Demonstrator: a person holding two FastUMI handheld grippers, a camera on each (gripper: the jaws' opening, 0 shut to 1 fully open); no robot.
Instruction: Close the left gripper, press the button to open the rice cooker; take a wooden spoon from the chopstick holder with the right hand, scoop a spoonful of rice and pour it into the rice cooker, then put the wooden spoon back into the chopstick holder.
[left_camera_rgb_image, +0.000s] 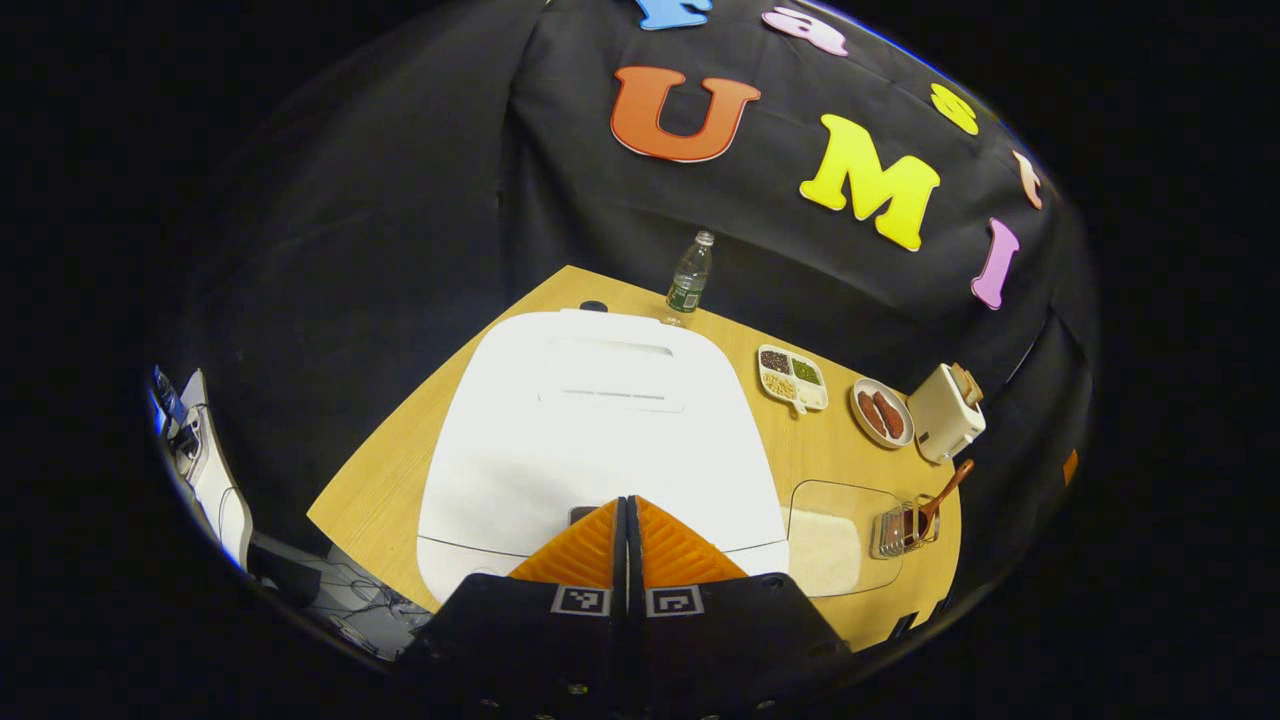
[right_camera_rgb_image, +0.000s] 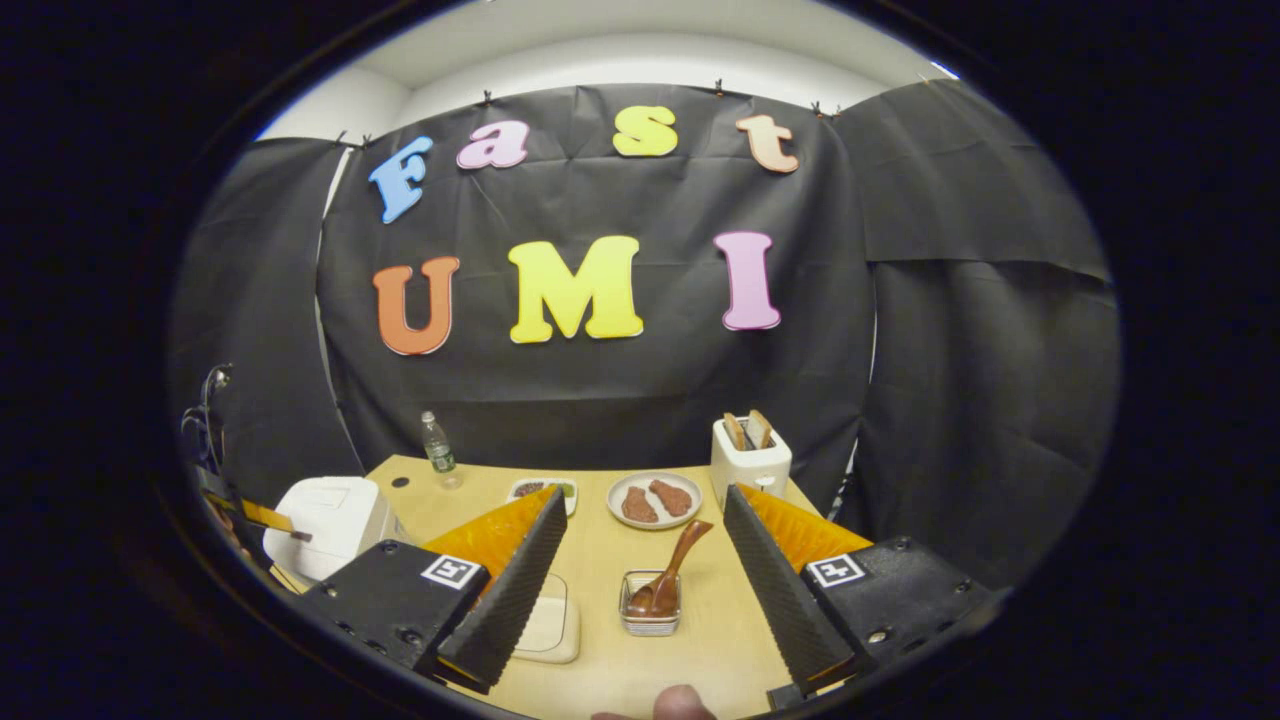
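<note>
White rice cooker (left_camera_rgb_image: 600, 430) sits lid-down on the wooden table (left_camera_rgb_image: 400, 470); left gripper (left_camera_rgb_image: 627, 530) hangs over its front edge, jaws pressed together with nothing between them; step in hand is judged to be the button press. The button itself is hidden under the fingertips, so contact cannot be confirmed; the next move likely calls for a straight push down at that front edge. Right gripper (right_camera_rgb_image: 640, 570) holds wide apart, empty, aimed at the wooden spoon (right_camera_rgb_image: 668, 578) standing in the chopstick holder (right_camera_rgb_image: 650, 615), which lies right of the cooker, beyond the clear rice container (left_camera_rgb_image: 835, 540). Container contents are hard to resolve; its near edge is cut off.
</note>
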